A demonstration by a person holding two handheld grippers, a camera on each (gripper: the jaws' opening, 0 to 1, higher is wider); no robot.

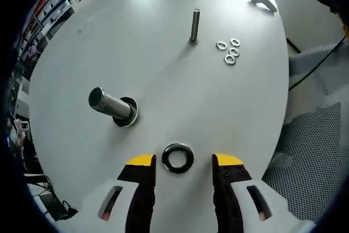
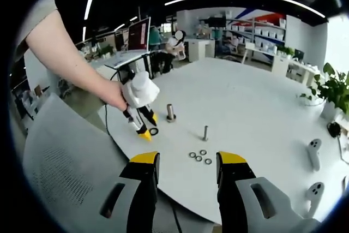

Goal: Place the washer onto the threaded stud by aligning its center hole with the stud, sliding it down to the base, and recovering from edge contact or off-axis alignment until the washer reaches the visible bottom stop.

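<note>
The left gripper [image 1: 184, 161] is spread wide just above the surface [image 1: 180, 96], with the dark washer [image 1: 178, 157] lying flat between its yellow tips. The thick stud [image 1: 111, 105] stands nearby. The right gripper [image 2: 185, 160] hangs back, wide and holding nothing.

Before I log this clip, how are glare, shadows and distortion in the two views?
Left gripper view: even light, soft shadows beside the thick stud and thin stud, the black washer sharp, the table edge bowed by the fisheye. Right gripper view: ceiling strip lights glare and curve, the small washers tiny.
</note>
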